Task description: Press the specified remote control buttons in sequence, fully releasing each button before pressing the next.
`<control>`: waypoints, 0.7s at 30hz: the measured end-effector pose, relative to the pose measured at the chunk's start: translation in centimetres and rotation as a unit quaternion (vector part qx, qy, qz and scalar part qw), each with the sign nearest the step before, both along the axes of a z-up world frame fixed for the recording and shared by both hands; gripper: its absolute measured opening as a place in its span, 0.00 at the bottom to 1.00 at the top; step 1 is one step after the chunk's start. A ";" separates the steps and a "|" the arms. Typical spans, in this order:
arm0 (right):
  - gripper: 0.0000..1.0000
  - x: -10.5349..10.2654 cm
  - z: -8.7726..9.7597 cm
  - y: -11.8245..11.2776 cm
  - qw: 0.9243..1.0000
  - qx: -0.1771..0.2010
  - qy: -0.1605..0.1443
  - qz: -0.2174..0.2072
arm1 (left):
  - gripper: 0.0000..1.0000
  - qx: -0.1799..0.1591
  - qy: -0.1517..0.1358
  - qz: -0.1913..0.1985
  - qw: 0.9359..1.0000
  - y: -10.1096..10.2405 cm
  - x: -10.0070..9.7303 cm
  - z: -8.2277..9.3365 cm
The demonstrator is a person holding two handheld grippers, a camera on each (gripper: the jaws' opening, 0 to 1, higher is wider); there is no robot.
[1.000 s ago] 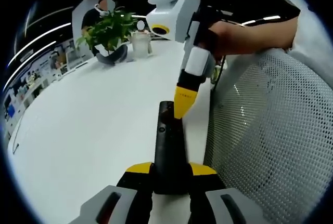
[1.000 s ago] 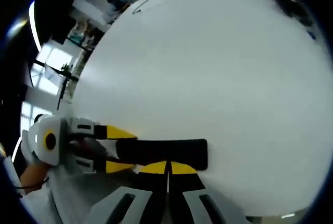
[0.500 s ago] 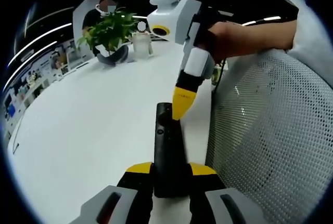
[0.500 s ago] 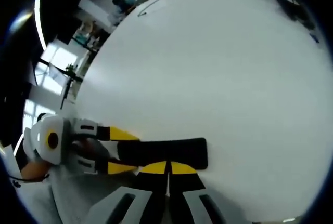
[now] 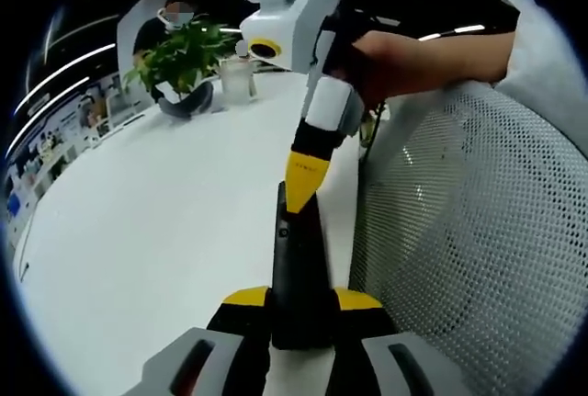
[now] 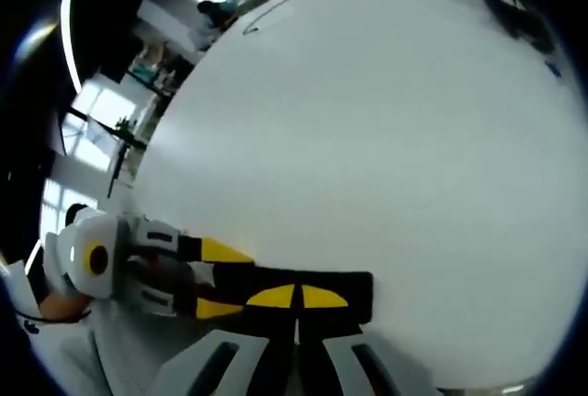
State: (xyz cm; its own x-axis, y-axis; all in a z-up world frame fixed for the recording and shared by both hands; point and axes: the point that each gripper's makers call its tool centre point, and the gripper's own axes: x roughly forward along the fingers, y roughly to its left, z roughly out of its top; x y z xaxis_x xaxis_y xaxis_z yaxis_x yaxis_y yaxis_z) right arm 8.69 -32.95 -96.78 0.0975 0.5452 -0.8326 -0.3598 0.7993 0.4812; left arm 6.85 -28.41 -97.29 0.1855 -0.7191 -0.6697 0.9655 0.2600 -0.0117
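White tabletop (image 5: pixel 138 231) runs back to a potted plant (image 5: pixel 179 56) and a glass jar (image 5: pixel 237 79); a mesh chair back (image 5: pixel 459 258) stands at the table's edge.

Left gripper view: left gripper (image 5: pixel 301 309) is clamped on the near end of the black remote control (image 5: pixel 296 258), which lies flat on the table, long axis pointing away. Right gripper (image 5: pixel 301 196) comes down from above, held by a hand (image 5: pixel 386 51), its yellow tips brought together into one point that touches the remote's far end, seemingly on a button.

Right gripper view: remote (image 6: pixel 349 286) lies crosswise under the right gripper (image 6: pixel 294 298), jaws closed on nothing, tips on its top face. Left gripper (image 6: pixel 209 278) grips it from the left.

Handling, judged: rigid, light plastic bar, smooth shell, likely to skate on the table under a push. Hold by the long side edges at the button-free end, as now; press straight down.
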 end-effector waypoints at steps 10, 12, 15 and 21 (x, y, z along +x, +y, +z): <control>0.00 0.7 0.2 0.0 0.999 0.017 -0.017 -0.028 | 0.25 0.012 -0.003 0.011 1.000 0.6 0.1 0.0; 0.00 0.7 0.2 -0.1 0.999 0.023 -0.015 -0.034 | 0.25 0.014 -0.002 0.012 1.000 0.7 0.1 0.0; 0.00 0.8 0.3 0.2 0.999 0.020 -0.024 -0.031 | 0.25 0.020 -0.003 0.023 1.000 0.9 0.6 -0.1; 0.00 0.9 0.3 0.3 0.998 0.001 -0.054 -0.021 | 0.25 0.017 -0.002 0.028 0.999 1.1 0.8 -0.2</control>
